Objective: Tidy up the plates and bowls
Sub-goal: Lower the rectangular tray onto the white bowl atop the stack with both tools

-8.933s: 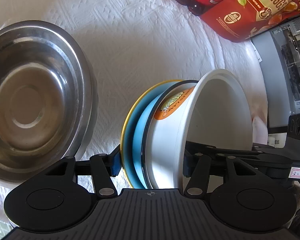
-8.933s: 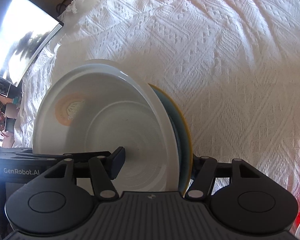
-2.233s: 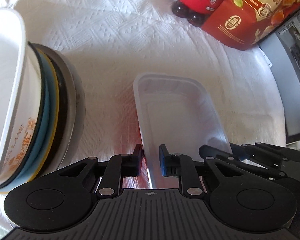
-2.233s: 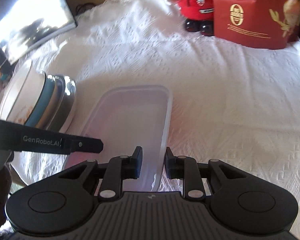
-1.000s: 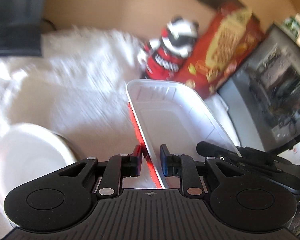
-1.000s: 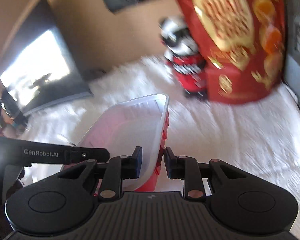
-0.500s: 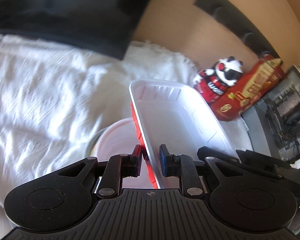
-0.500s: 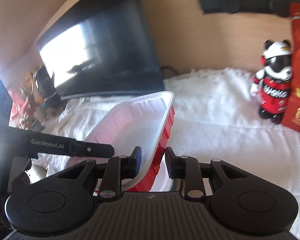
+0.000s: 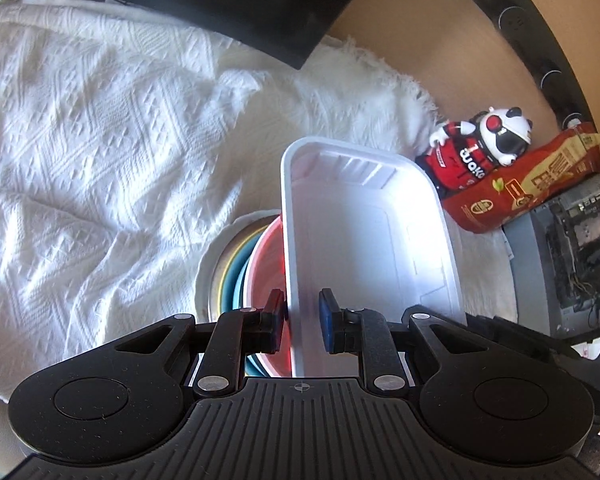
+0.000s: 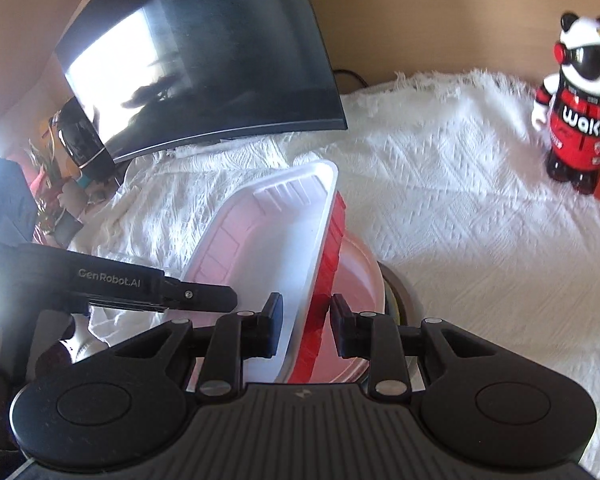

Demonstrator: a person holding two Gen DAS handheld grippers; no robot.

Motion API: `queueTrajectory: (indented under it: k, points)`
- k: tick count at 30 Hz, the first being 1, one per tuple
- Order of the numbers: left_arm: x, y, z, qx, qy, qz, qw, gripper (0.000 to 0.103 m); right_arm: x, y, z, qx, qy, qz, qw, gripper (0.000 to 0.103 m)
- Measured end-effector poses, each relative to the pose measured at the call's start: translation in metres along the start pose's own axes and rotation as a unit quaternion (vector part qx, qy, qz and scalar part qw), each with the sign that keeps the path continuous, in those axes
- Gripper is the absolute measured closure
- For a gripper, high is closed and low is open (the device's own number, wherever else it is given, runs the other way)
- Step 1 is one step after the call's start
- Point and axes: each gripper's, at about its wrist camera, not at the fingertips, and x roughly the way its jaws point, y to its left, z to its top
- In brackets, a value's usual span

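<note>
While both tools are pinching its long rims, the white rectangular tray [image 9: 364,240] with red outer walls is hanging tilted just above the stack of bowls and plates [image 9: 236,268], its near end low over the pink-tinted top bowl; whether it is touching that bowl cannot be told. The left hand-held gripper [image 9: 302,326] is clamping the tray's left rim, one pad outside the red wall and one inside. The right hand-held gripper [image 10: 306,326] is clamping the opposite rim the same way.

The tray is looking thin, light and somewhat flexible, probably moulded plastic or foam, so it is likely bending if squeezed hard or carried by one edge. Holding both long rims near the middle seems the sound choice; the smooth lip could slip under a loose pinch.

The stack is sitting on a white textured cloth [image 9: 100,128] that is lying rumpled over the table, a soft, uneven footing. A dark monitor [image 10: 204,52], a panda figurine [image 10: 576,108] and a red packet [image 9: 528,184] are standing well apart from the stack.
</note>
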Motion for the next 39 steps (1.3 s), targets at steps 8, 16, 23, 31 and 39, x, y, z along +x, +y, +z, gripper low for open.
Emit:
queueTrajectory:
  k: [8, 16, 23, 31, 39]
  points:
    - [-0.004, -0.003, -0.003, 0.008, 0.004, 0.004, 1.0000, 0.083, -0.005, 0.007, -0.004, -0.014, 0.000, -0.002, 1.000, 0.076]
    - [0.000, -0.014, 0.001, 0.024, -0.001, 0.001, 0.9997, 0.083, 0.002, -0.005, -0.004, 0.001, 0.011, -0.024, 1.000, 0.076]
    - [0.002, -0.007, 0.011, 0.003, 0.000, -0.012, 0.9999, 0.083, 0.002, -0.009, -0.005, 0.004, 0.018, -0.016, 1.000, 0.076]
    - [-0.002, -0.005, 0.009, -0.004, 0.000, -0.012, 0.9999, 0.083, -0.001, -0.006, -0.004, -0.007, 0.012, -0.022, 1.000, 0.076]
    - [-0.015, -0.001, 0.009, -0.010, -0.010, -0.018, 0.9998, 0.083, -0.004, 0.000, -0.003, -0.020, 0.009, -0.011, 1.000, 0.076]
